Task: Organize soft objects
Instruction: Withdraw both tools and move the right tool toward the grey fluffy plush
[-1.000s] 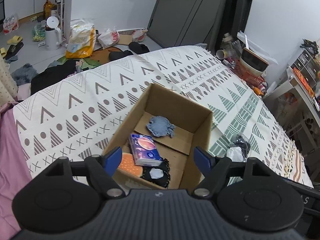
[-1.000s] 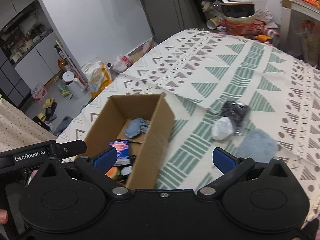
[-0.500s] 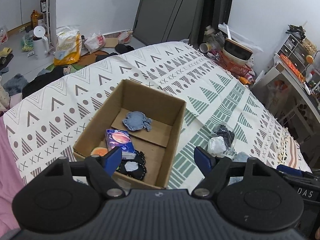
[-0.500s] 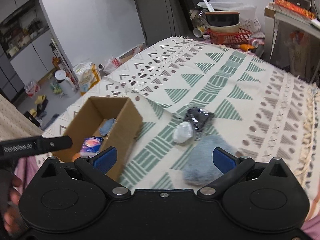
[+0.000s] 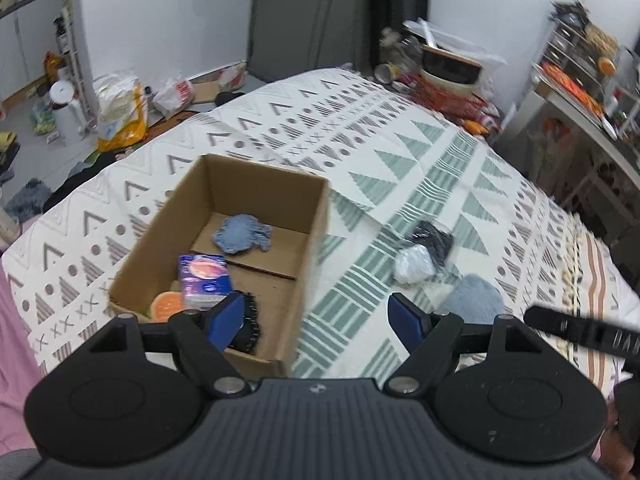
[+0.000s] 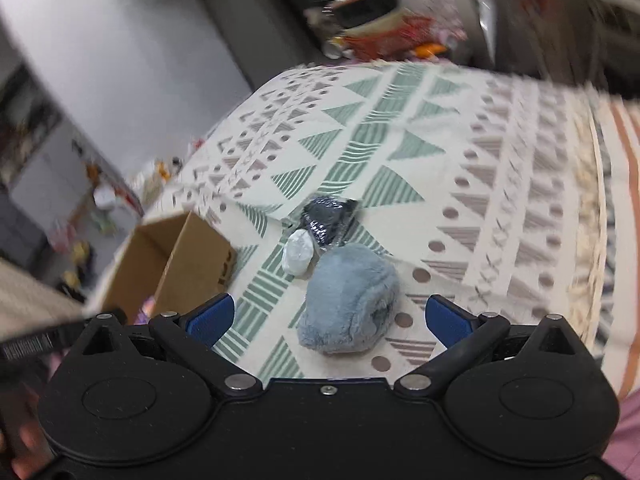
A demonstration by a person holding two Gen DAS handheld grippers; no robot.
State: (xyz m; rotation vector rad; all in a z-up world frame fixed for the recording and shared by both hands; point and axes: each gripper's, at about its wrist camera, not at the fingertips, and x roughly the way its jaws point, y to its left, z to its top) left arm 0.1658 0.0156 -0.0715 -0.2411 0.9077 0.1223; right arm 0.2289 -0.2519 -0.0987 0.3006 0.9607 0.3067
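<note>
Room: messy bedroom, with a bed under a patterned bedspread (image 6: 460, 128) and bags on the floor behind it.
Right claw: right gripper (image 6: 326, 316) is wide open and holds nothing. It hangs just above the fluffy blue-grey soft thing (image 6: 350, 300), which sits between its two blue pads.
Left claw: left gripper (image 5: 318, 318) is wide open too and holds nothing. It hangs over the near right corner of the cardboard box (image 5: 316, 240).
Next to the fluffy thing: a small white bundle (image 6: 297, 254) touches its far end, and a shiny black bag (image 6: 328, 218) touches the bundle. All three lie on the bedspread, near the box on its right side.
In the box: a blue knitted piece (image 5: 240, 235), a tissue pack with a planet picture (image 5: 204, 280), an orange round thing (image 5: 167, 306) and a black lacy piece (image 5: 250, 326), partly hidden by the left pad.
Step, as a guess: the right claw is about to grab the fluffy thing and carry it to the box.
What could go wrong: the fluff is squishy, so a light pinch may catch only fur and drop it on the way. A push down may also bump the white bundle and roll it off. The picture is blurry, so the aim could be off.
</note>
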